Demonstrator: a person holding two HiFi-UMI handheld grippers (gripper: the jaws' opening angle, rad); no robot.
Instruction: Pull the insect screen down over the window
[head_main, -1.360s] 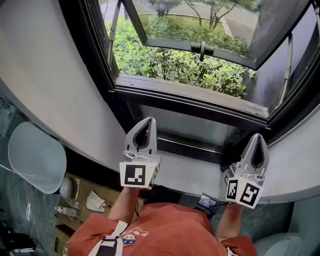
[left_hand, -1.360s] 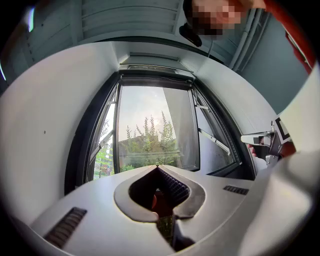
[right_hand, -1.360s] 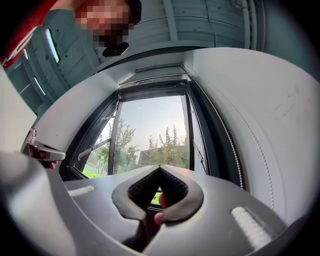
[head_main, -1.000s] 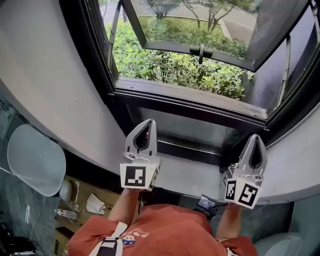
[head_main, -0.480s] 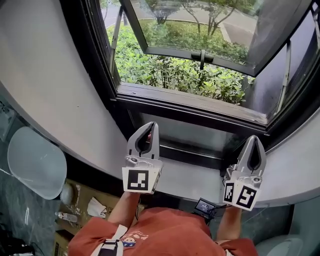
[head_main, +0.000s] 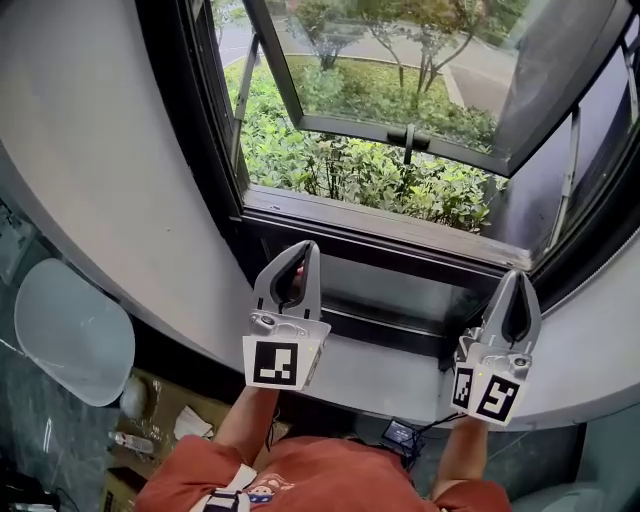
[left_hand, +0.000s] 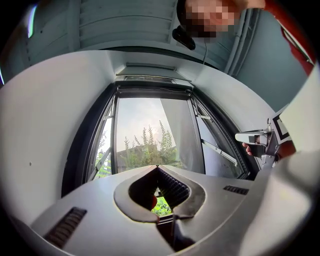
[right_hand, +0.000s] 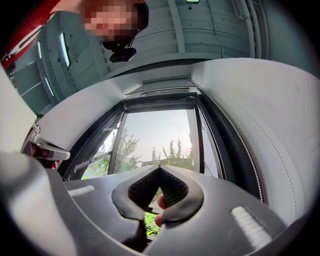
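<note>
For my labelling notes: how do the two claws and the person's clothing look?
Both the left claw and right claw are pale grey, tapering to a point, with dark ribbed pads inside. Each carries a white cube with black square markers. The person wears a red shirt.

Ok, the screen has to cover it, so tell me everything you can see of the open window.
The window has a dark frame set in a pale wall. Its glazed sash is pushed outward at the bottom, propped by stays at both sides, a handle on its lower rail. Shrubs show through the gap. Nothing touches it.
</note>
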